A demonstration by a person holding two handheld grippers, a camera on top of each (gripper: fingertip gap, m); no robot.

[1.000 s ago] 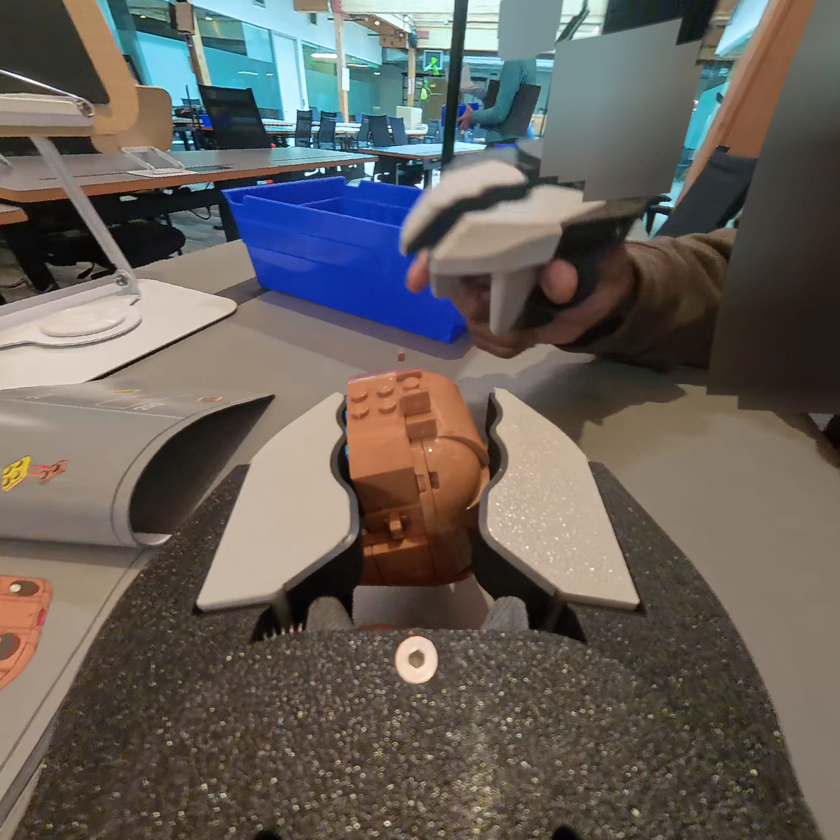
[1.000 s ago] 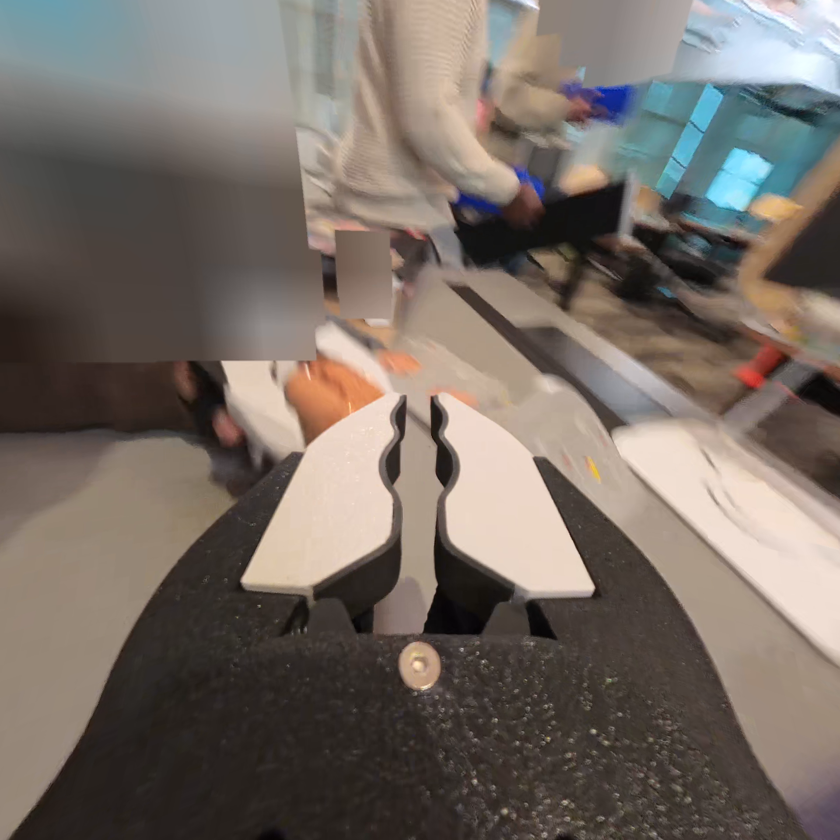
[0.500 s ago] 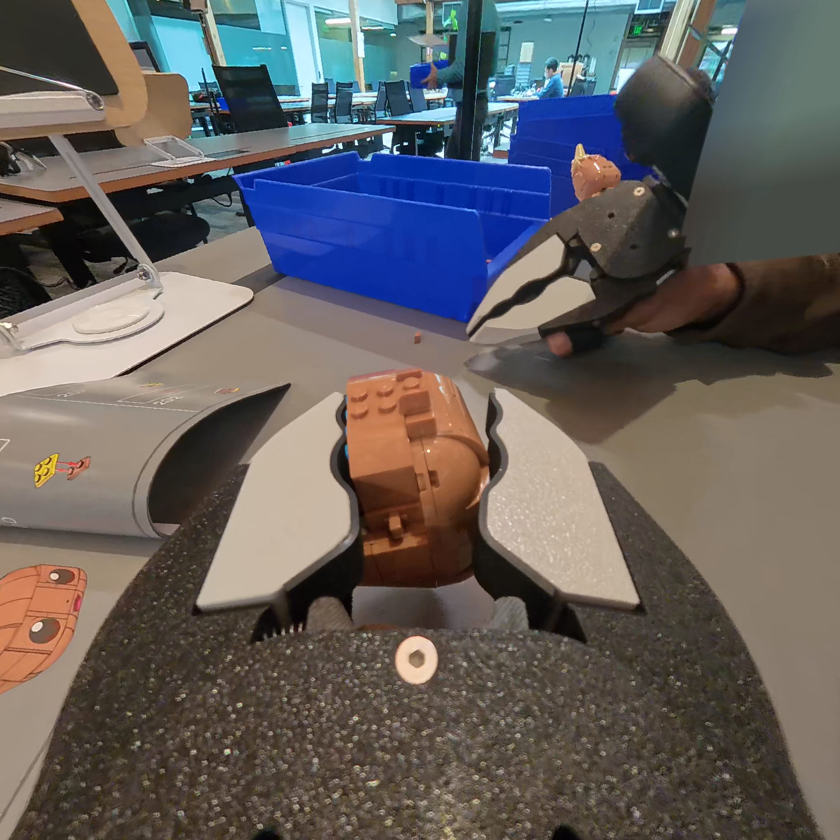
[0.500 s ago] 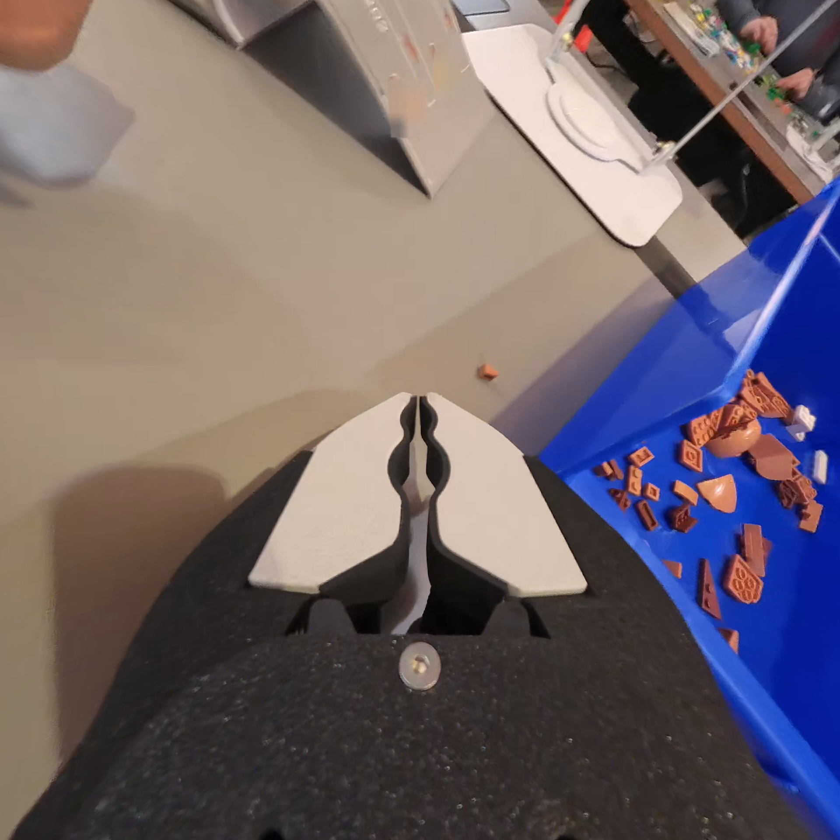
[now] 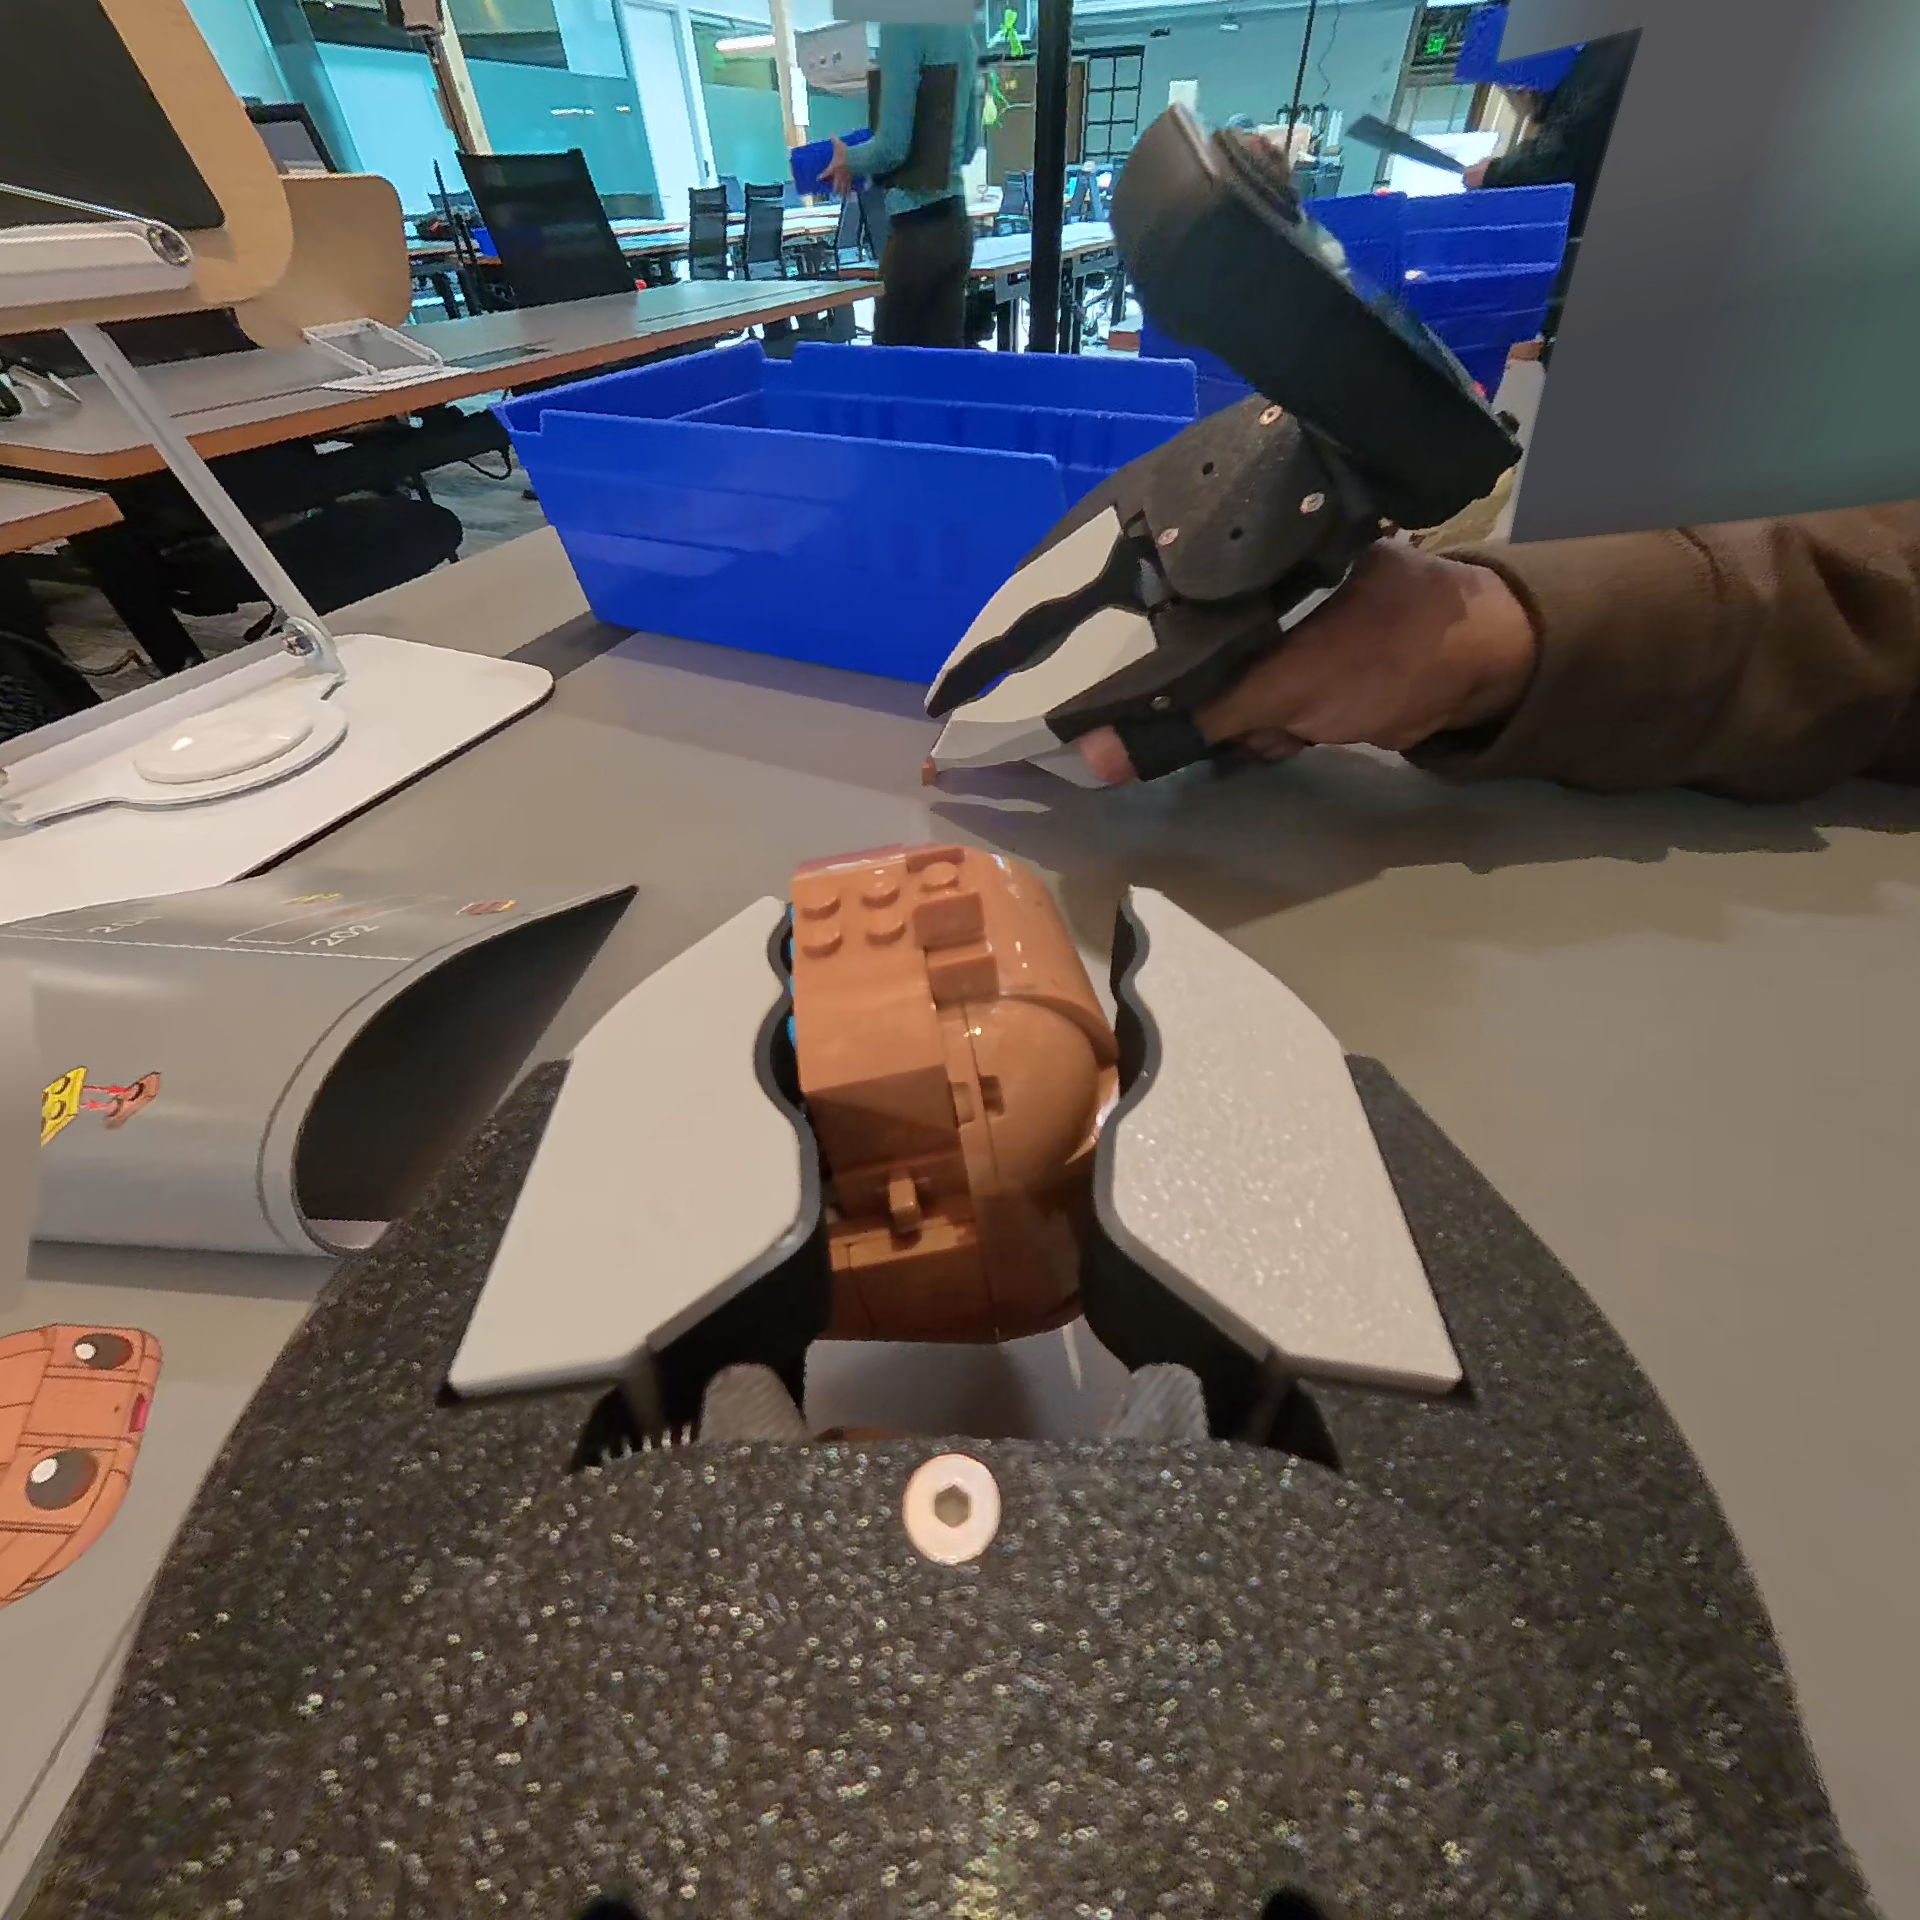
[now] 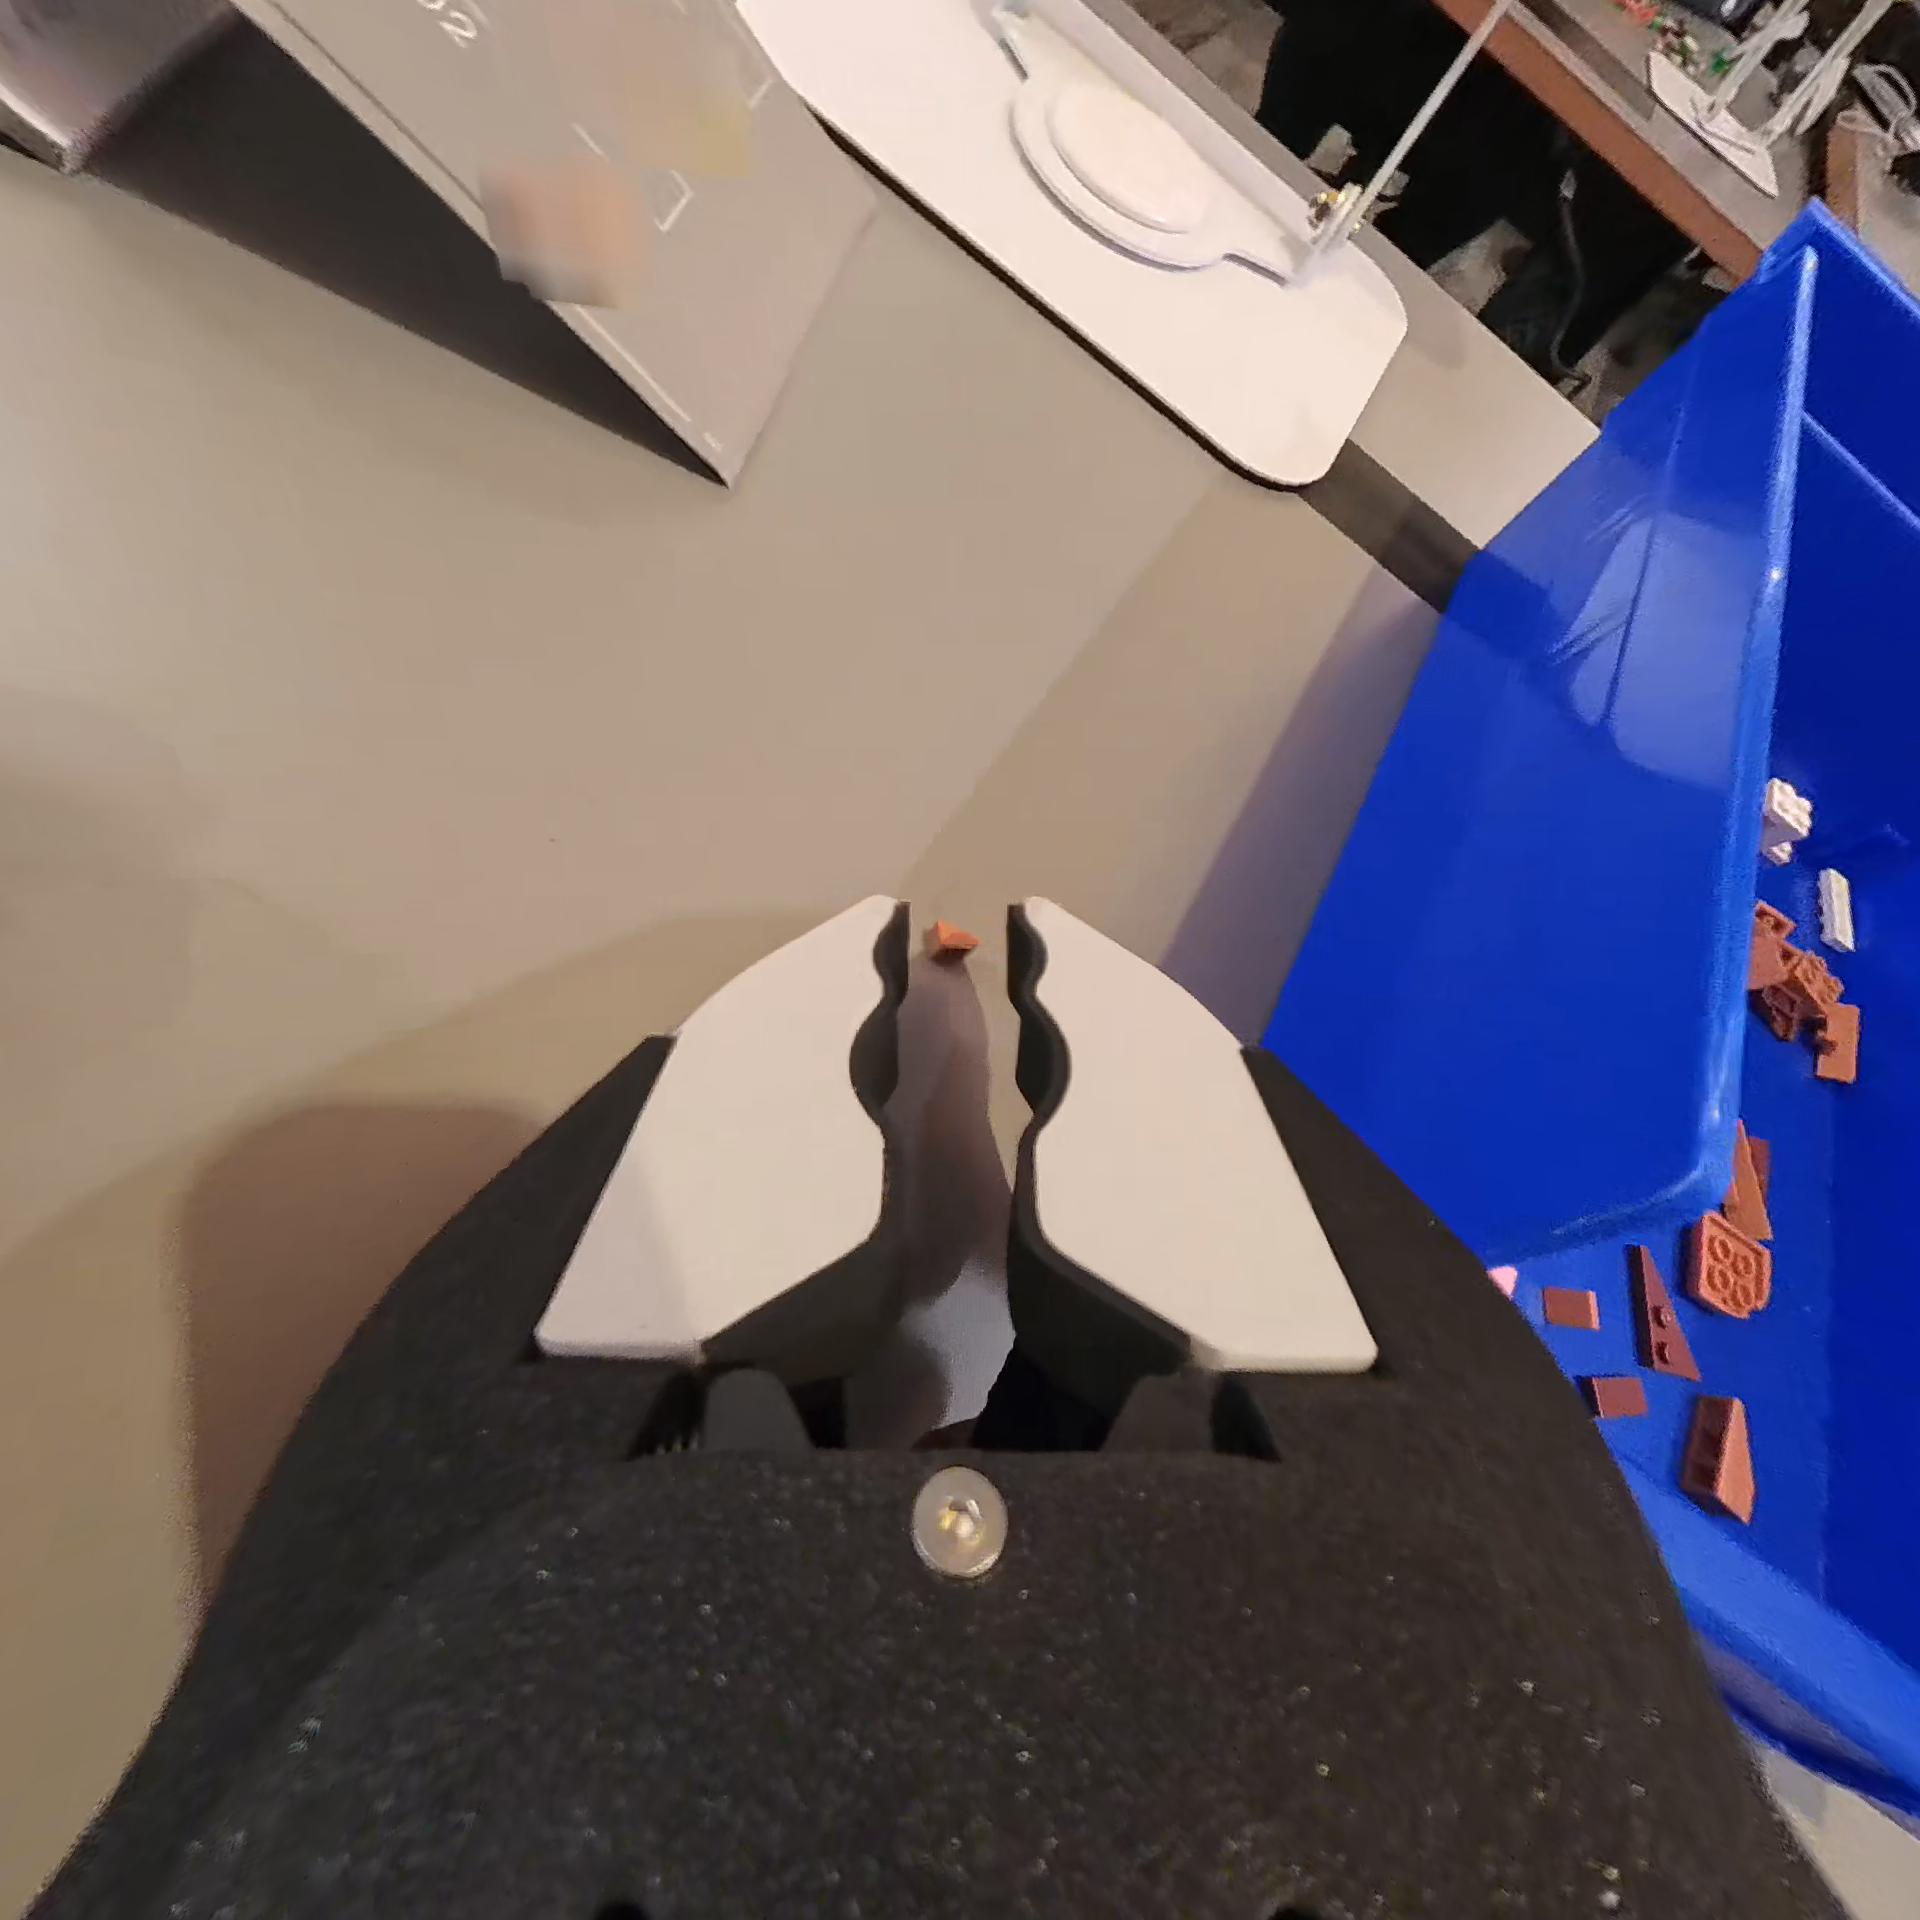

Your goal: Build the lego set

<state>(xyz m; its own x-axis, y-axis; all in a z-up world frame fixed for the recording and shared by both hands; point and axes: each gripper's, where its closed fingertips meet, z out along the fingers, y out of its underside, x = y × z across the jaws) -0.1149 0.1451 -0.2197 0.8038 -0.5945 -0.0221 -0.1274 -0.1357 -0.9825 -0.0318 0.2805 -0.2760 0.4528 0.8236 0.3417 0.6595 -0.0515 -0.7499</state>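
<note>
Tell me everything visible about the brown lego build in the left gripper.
The brown lego build is a partly finished, glossy plastic lump: a studded flat face on its upper left, a smooth domed shell on its right, small clips low down and a sliver of blue at its left edge. It sits clamped between the left gripper's two grey fingers, held above the grey table. Nothing else touches it.

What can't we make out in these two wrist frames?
- Brown lego build, left wrist view: the sides are covered by the left gripper fingers, the underside by the gripper body.
- Small brown piece, right wrist view: too small to tell its type.
- Blue bin, right wrist view: the right frame edge cuts off most of the interior.
</note>
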